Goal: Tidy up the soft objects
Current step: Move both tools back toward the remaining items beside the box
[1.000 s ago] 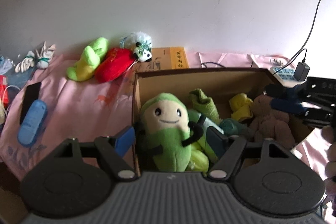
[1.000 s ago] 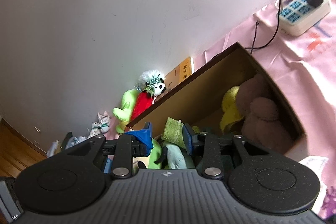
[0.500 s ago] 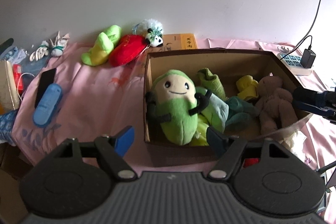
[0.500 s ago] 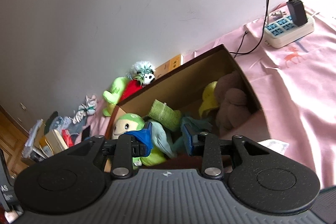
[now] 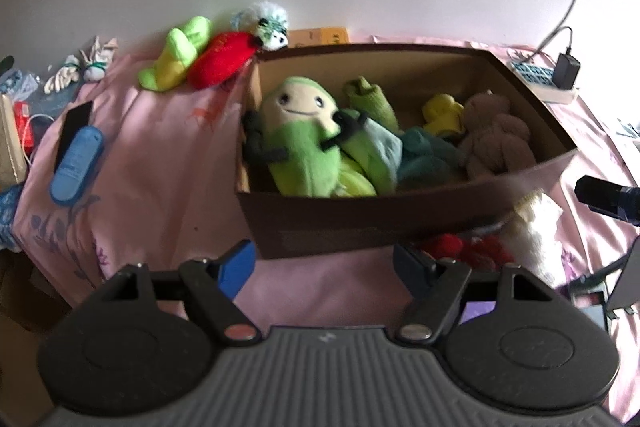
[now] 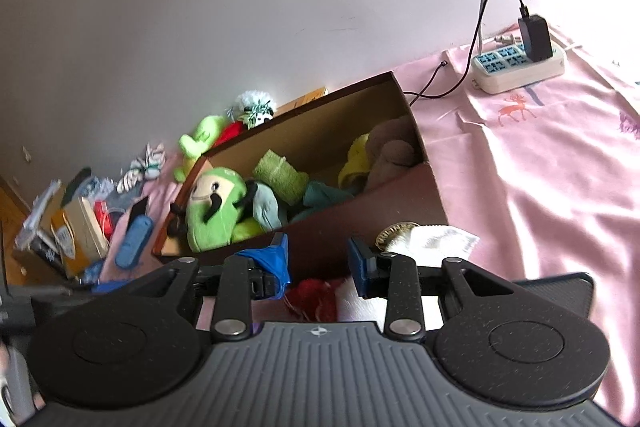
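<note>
Left wrist view: left gripper [image 5: 324, 265] in the near foreground, jaws spread wide, nothing between them, pink cloth [image 5: 160, 155] beneath. Just beyond, a brown cardboard box [image 5: 360, 223], open at the top, packed with soft toys: green smiling plush [image 5: 304, 143] at the left end, folded green cloth [image 5: 372, 99] behind, pale blue and teal pieces [image 5: 408, 155] in the middle, yellow toy [image 5: 442, 113] and brown teddy bear [image 5: 494, 143] at the right end. Outside the box, far left against the white wall: lime-green plush [image 5: 178, 55], red plush [image 5: 220, 61] touching it, small white fluffy toy [image 5: 266, 27] beside that. Blue case [image 5: 76, 167] lying on the cloth at the left. Red fuzzy item [image 5: 468, 249] and white cloth [image 5: 534, 227] near the box's near right corner. Right wrist view: right gripper [image 6: 318, 259] in the foreground, jaws parted by a modest gap, empty, red fuzzy item [image 6: 310, 297] lying below the gap, apart from the pads. Same box [image 6: 360, 211] seen just beyond, green plush [image 6: 214, 211] at its left end, teddy [image 6: 394, 147] at the far right end. White power strip [image 6: 520, 67] with a black adapter plugged in, far right on the cloth.
</note>
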Motion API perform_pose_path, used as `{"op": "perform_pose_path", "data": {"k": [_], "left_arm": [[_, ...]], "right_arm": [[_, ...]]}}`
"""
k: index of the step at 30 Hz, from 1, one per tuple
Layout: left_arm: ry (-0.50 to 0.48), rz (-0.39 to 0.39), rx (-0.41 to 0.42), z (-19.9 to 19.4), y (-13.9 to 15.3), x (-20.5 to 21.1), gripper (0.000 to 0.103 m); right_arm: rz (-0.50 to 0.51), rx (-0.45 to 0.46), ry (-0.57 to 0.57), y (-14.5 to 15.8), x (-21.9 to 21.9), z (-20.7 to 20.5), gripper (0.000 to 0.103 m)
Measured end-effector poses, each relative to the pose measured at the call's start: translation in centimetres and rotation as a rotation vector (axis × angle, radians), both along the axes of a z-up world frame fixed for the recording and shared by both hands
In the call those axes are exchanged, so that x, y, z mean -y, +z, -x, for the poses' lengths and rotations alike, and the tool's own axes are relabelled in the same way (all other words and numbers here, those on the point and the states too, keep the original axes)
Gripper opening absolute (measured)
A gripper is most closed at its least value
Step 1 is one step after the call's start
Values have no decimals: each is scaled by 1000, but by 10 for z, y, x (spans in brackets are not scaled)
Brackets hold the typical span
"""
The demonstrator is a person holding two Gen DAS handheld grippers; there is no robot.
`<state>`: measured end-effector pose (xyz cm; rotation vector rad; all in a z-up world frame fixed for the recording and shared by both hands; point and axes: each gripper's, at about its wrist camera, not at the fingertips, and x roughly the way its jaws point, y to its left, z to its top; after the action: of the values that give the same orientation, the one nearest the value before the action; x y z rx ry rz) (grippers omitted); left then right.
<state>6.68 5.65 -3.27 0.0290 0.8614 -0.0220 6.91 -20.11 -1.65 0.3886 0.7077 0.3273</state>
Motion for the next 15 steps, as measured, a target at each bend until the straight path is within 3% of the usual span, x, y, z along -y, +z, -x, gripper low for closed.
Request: {"op": "perform_pose_path", "data": {"k": [15], "left_arm": [[-88, 47, -48, 14, -13, 40, 76]], "right_arm": [[103, 9, 57, -6, 38, 36, 16]]}}
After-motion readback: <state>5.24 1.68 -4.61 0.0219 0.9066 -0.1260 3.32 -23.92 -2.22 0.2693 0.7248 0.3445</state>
